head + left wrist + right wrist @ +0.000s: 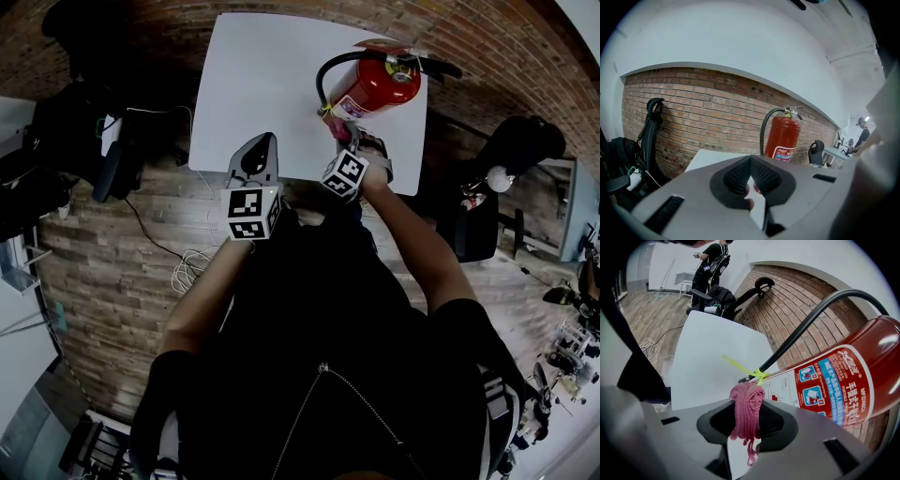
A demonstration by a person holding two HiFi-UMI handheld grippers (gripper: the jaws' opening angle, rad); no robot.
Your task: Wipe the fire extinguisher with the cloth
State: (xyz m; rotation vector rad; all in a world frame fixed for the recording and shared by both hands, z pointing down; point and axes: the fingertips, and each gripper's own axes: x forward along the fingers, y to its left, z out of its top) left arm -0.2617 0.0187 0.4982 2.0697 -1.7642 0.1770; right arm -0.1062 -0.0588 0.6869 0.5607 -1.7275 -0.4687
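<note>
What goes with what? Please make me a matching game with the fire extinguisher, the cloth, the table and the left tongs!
Things:
1. fire extinguisher
2. cloth
3. table
4. left tongs

Descriptions:
A. white
B. pink, pinched in the right tongs
C. closed, with nothing in them
D. red, on the table

Right pairs: 1-D, 2-B, 3-A, 4-C
</note>
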